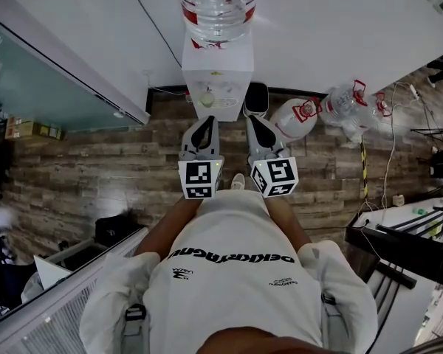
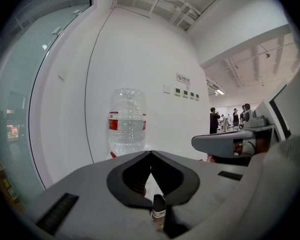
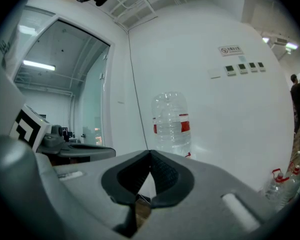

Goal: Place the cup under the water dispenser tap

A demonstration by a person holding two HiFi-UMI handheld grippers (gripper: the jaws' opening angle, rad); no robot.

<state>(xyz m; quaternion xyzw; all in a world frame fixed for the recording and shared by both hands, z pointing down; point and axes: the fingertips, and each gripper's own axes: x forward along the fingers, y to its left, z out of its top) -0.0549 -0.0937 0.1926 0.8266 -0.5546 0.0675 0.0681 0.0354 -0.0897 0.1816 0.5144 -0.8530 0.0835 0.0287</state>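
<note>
**Head view.** The left gripper (image 1: 204, 124) and right gripper (image 1: 258, 122) are held side by side. Both point at the water dispenser (image 1: 216, 80), which stands against the wall with an inverted water bottle (image 1: 218, 6) on top. The tips are near the dispenser front and apart from it. A pale round shape (image 1: 208, 99) sits in the tap recess, but it cannot be determined whether this is the cup. No cup is identifiable anywhere else in this view.

**Left gripper view.** The 2 jaws of the left gripper (image 2: 151, 153) are clenched tip to tip with nothing between them. The water bottle (image 2: 127, 121) stands ahead, above the jaw line. No cup is visible.

**Right gripper view.** The 2 jaws of the right gripper (image 3: 150, 153) are likewise clenched and empty. The water bottle (image 3: 172, 121) is ahead. No cup is visible.

**Handling, by judgement.** A drinking cup is probably light, thin-walled, and easy to crush or tip. Take it across the mid-wall with light pressure and keep it upright.
</note>
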